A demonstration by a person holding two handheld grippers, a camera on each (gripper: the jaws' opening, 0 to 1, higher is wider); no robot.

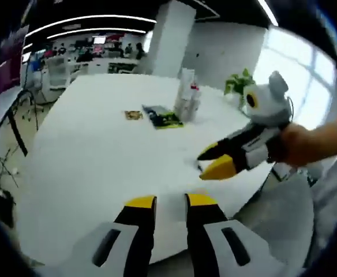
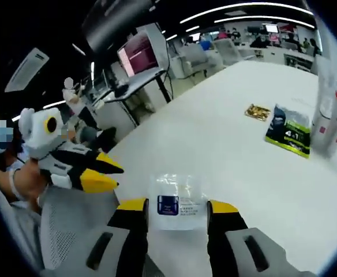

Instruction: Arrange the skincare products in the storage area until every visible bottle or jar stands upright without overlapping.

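Left gripper view: my left gripper hangs over the near edge of the white table, jaws a narrow gap apart, nothing between them. The right gripper comes in from the right, held by a hand, yellow tips slightly apart, nothing in them from what I see. Far across the table I see a cluster of tall clear bottles standing upright, one with a red cap. Just beside them lies a flat dark-and-green packet, and next to that a small brown packet. A green plant sits behind the bottles.

Right gripper view: my right gripper has its jaws wide apart, straddling a small clear sachet with a blue label that lies flat on the table. Tips sit either side of it; I can't tell if they touch it. The left gripper enters from the left, tips close together, empty. The green packet and brown packet lie further off, and the bottles stand upright at the right edge. A grey mesh chair sits below the table edge.
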